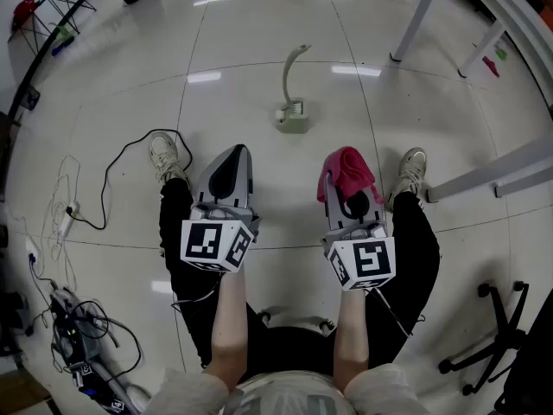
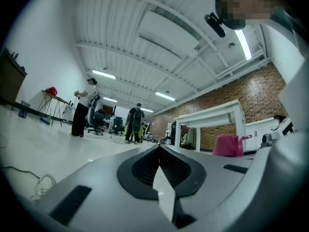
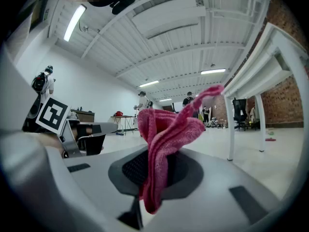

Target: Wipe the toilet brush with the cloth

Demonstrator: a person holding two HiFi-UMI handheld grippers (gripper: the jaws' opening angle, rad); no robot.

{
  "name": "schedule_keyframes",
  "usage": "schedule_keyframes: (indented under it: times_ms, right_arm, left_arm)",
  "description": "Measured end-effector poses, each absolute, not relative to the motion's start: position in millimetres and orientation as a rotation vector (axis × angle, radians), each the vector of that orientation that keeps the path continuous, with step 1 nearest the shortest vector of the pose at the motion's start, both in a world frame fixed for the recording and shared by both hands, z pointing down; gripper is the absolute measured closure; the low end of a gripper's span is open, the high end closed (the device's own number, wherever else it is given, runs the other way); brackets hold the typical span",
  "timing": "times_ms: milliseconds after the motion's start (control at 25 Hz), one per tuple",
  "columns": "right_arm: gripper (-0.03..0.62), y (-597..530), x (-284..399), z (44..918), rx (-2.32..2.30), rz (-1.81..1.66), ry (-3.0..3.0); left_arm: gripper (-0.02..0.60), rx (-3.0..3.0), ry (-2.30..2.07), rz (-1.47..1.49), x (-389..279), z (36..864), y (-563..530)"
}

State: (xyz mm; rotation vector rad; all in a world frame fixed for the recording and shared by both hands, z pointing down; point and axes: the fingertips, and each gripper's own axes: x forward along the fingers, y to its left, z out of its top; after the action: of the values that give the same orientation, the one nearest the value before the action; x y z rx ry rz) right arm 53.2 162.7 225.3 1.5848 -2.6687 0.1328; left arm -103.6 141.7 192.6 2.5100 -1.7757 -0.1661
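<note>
A pale toilet brush point(image 1: 292, 80) stands in its holder point(image 1: 292, 118) on the floor ahead of both grippers. My left gripper point(image 1: 238, 152) points level, shut, with nothing between its jaws; in the left gripper view its tips point(image 2: 158, 147) meet. My right gripper point(image 1: 344, 164) is shut on a pink cloth point(image 1: 347, 169), which bunches up out of the jaws point(image 3: 161, 134). From the left gripper view the pink cloth point(image 2: 228, 145) shows at the right. The brush is apart from both grippers, a short way beyond them.
The person's shoes point(image 1: 167, 156) point(image 1: 411, 171) flank the grippers. Black and white cables point(image 1: 112, 167) and a power strip point(image 1: 67, 220) lie left. White table legs point(image 1: 420, 15) stand at the back right, an office chair base point(image 1: 497, 335) at the lower right. People point(image 2: 83, 108) stand far off.
</note>
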Motion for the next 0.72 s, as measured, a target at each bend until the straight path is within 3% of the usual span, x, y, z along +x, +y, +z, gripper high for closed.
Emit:
schedule_keyframes:
  times_ms: [360, 720]
  right_arm:
    - [0.562, 75, 69, 216, 1.645, 0.130, -2.665]
    - [0.562, 4, 65, 175, 1.735, 0.011, -2.662]
  left_arm:
    - [0.577, 2.543, -1.739, -0.141, -82, 189, 51]
    - [0.577, 2.607, -1.739, -0.145, -108, 165, -10]
